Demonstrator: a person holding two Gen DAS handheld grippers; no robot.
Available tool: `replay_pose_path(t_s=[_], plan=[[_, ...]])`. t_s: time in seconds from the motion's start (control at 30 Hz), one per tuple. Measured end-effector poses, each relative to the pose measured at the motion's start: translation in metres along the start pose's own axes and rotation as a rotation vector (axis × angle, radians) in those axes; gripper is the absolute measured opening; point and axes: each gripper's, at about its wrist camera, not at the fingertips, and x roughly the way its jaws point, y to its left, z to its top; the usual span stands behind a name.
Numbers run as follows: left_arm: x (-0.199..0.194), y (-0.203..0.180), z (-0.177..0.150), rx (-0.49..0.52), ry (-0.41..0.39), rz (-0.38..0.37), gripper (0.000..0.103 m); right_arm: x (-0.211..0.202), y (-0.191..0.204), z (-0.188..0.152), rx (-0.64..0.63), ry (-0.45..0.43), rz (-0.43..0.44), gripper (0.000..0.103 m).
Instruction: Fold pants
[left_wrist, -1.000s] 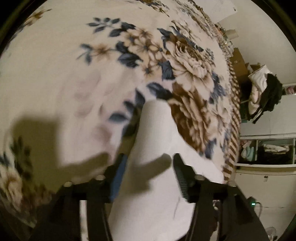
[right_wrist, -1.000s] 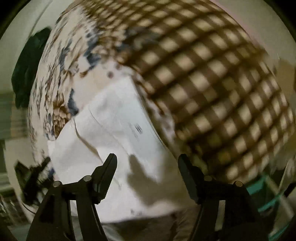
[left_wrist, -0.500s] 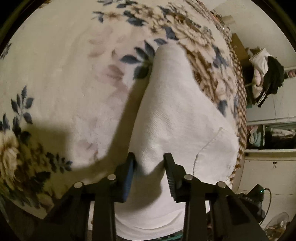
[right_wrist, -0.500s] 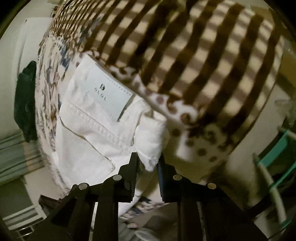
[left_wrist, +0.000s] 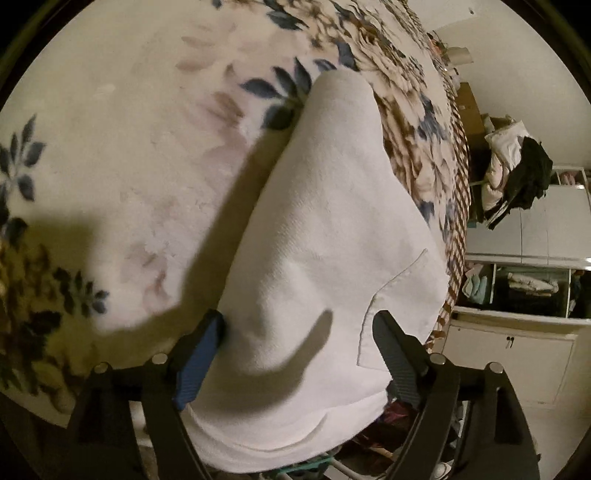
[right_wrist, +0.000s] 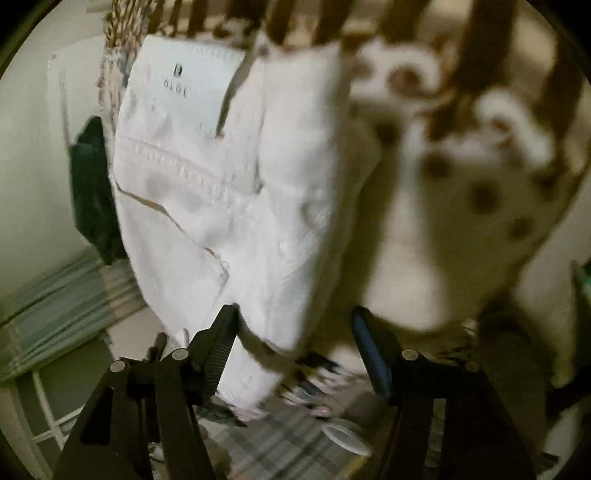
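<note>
White folded pants (left_wrist: 325, 236) lie on a floral blanket (left_wrist: 122, 155) near the bed's edge. In the left wrist view a back pocket seam shows at the right. My left gripper (left_wrist: 299, 332) is open, its fingers straddling the near fold of the pants. In the right wrist view the pants (right_wrist: 229, 192) show the waistband with a pale label (right_wrist: 184, 85) and hang over the bed edge. My right gripper (right_wrist: 293, 325) is open; the pants' lower corner lies between its fingers.
A brown checked and spotted blanket border (right_wrist: 461, 140) runs along the bed edge. Clothes are piled on a chair (left_wrist: 513, 177) beside white cabinets (left_wrist: 532, 280). A dark garment (right_wrist: 92, 188) hangs at the left. The floor with clutter (right_wrist: 325, 424) is below.
Both grippers were shut on the pants half a second ago and have opened. The pants now rest on the bed, and the right gripper has drawn back slightly.
</note>
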Motion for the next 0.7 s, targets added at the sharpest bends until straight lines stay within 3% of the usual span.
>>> replay_pose_path(t_s=[0.13,0.27,0.4,0.57,0.6,0.67,0.7], plan=[[0.005,0.003,0.006,0.000,0.015,0.006,0.082,0.026,0.012,-0.006,-0.011,0.012,0.111,0.076],[0.013,0.005,0.012,0.011,0.029,0.022,0.082,0.043,0.023,-0.007,-0.030,0.009,0.132,0.089],[0.024,0.012,0.015,0.003,0.051,0.016,0.083,0.047,0.029,-0.003,0.020,-0.005,0.168,0.090],[0.033,0.010,0.020,0.021,0.059,0.006,0.087,0.046,0.035,-0.006,-0.029,-0.037,0.175,0.090],[0.034,0.009,0.020,0.020,0.058,0.005,0.087,0.049,0.038,-0.008,-0.029,-0.052,0.171,0.088],[0.032,0.008,0.019,0.022,0.047,-0.004,0.086,0.046,0.037,-0.021,-0.053,-0.085,0.118,0.057],[0.030,0.006,0.018,0.035,0.039,-0.016,0.076,0.046,0.035,-0.023,-0.068,-0.094,0.082,0.048]])
